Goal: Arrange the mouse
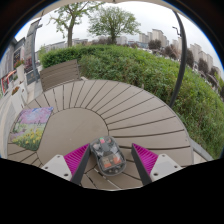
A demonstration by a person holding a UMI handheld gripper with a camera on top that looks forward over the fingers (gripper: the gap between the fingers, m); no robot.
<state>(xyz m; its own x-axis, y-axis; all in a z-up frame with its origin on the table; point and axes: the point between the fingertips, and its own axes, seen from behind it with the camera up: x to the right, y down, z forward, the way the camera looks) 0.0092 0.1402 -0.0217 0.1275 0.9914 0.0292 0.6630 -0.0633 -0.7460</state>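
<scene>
A small mouse (107, 155) with a see-through grey shell and dark parts inside lies on the round wooden slatted table (110, 105). It rests on the table between my gripper's (111, 161) two fingers, nearer the left pink pad (78, 157). A gap shows between the mouse and the right pad (145, 159). The gripper is open around the mouse and low over the table's near edge.
A flat mat with a printed landscape picture (30, 125) lies on the table to the left, beyond the left finger. A green hedge (170, 75) runs past the table's far side, with a dark curved pole (182, 55), trees and buildings behind.
</scene>
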